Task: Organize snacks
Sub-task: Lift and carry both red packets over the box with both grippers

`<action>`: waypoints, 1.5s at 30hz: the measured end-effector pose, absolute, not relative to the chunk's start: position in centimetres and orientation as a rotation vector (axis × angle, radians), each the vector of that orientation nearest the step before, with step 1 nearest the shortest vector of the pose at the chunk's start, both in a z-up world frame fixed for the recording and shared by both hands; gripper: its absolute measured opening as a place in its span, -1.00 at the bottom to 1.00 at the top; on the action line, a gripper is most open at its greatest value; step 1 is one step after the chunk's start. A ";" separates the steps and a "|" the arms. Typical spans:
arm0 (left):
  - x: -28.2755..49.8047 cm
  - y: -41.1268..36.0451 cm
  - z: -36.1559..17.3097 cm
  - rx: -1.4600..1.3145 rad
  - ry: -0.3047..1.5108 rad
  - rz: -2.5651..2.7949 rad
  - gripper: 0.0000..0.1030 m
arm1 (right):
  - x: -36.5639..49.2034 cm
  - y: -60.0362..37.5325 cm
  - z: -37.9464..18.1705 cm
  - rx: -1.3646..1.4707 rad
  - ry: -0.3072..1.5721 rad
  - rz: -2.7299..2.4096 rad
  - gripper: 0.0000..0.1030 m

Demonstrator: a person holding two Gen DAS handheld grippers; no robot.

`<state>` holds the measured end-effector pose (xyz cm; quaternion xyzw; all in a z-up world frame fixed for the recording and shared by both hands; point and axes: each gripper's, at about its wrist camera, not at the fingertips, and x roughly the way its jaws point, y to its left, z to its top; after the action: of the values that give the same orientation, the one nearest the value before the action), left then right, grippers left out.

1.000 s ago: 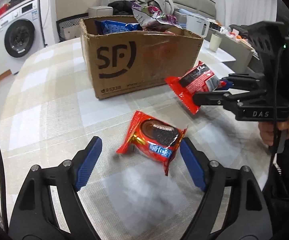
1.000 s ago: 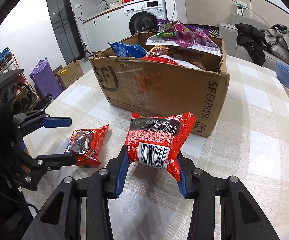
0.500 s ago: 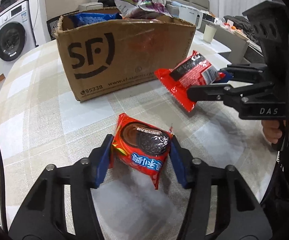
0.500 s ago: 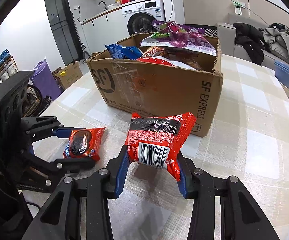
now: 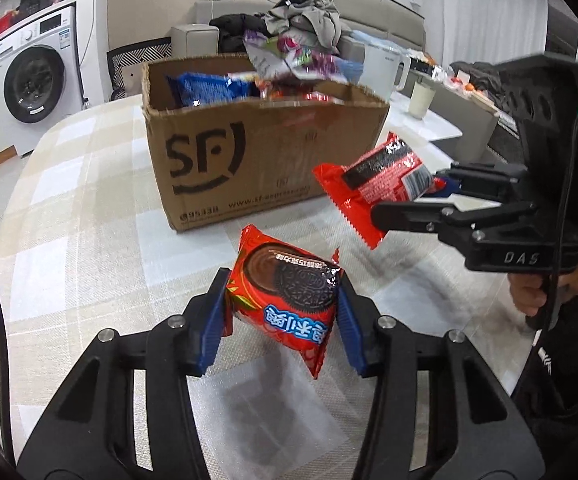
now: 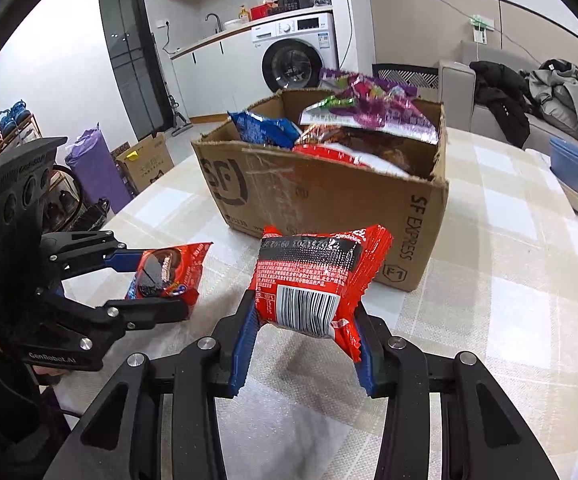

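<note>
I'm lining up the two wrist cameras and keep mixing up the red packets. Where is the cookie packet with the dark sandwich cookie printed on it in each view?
Left wrist view: the cookie packet sits low in the centre, clamped in the left gripper.
Right wrist view: the same packet is at the left, midway down, in that gripper.
Shared landmark: the cardboard box behind it.

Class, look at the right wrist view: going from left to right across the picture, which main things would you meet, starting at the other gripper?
left gripper → cookie packet it holds → red snack packet in the right gripper → cardboard box corner → blue bowls.
</note>
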<state>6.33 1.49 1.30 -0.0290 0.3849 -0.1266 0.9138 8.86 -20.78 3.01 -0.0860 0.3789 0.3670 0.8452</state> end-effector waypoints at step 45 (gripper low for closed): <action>11.2 6.1 13.6 -0.172 0.589 -0.132 -0.09 | 11.8 -19.9 11.4 -0.055 0.555 0.689 -0.18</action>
<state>11.24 6.06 13.65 -0.0848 0.2898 -0.0651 0.9511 11.83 -19.87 11.42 -0.0268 0.2684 0.3335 0.9033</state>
